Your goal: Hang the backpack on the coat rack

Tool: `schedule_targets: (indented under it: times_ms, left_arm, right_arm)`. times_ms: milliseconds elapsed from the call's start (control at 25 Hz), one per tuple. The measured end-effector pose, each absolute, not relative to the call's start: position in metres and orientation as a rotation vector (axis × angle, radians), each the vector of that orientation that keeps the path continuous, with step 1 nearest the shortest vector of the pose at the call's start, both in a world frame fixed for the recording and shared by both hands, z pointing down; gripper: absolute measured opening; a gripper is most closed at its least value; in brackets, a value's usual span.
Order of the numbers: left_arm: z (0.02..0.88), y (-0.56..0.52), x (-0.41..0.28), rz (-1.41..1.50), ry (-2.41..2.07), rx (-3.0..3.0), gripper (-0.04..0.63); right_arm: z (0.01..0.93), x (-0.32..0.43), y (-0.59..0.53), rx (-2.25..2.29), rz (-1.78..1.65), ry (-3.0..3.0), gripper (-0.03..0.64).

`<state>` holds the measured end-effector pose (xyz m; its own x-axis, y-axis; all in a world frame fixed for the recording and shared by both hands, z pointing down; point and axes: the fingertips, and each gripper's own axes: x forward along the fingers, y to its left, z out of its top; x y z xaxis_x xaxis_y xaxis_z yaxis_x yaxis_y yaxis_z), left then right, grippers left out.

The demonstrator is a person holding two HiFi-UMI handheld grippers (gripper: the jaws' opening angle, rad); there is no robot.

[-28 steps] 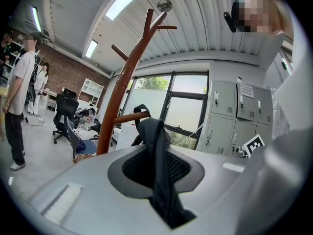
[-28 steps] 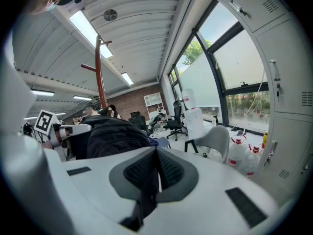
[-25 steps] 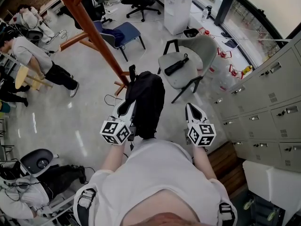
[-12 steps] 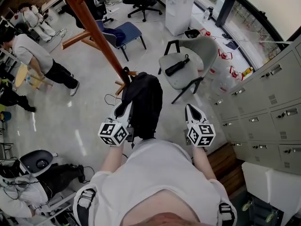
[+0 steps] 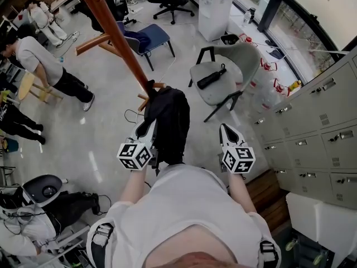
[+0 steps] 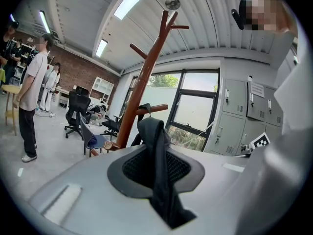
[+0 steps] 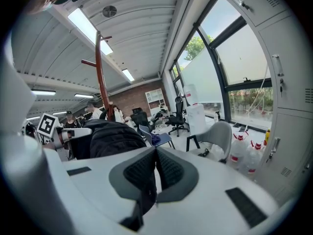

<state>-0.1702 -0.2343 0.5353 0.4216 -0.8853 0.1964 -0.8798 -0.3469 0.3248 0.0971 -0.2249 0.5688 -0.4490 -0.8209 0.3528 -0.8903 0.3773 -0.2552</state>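
Note:
A black backpack (image 5: 170, 121) hangs in front of me from its black strap (image 6: 159, 146). My left gripper (image 5: 146, 129) is shut on that strap, which rises between the pads (image 6: 146, 168). The strap's top loop (image 5: 152, 87) lies close to a lower peg of the reddish-brown wooden coat rack (image 5: 120, 43). In the left gripper view the rack (image 6: 146, 77) stands just ahead, with a peg (image 6: 149, 109) behind the strap. My right gripper (image 5: 225, 130) is beside the backpack (image 7: 110, 138), shut with nothing between its pads (image 7: 164, 173).
A grey chair (image 5: 240, 60) holding a folded black umbrella (image 5: 209, 78) stands ahead to the right. A blue chair (image 5: 149, 37) is behind the rack. Grey lockers (image 5: 321, 121) line the right. People (image 5: 39, 60) stand at the left, and a white cabinet (image 5: 215, 1) at the back.
The backpack and my left gripper have shifted slightly left, bringing the top loop nearer the rack's lower peg. The right gripper has stayed put. People at the left have walked.

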Motion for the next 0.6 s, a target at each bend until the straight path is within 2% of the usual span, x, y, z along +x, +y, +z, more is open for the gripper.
schedule_targets:
  times_ms: [600]
  left_arm:
    - [0.579,-0.241,-0.179,0.086,-1.504,2.222,0.067]
  right_arm:
    - [0.58,0.097,-0.225,1.52,0.639,-2.444,0.009]
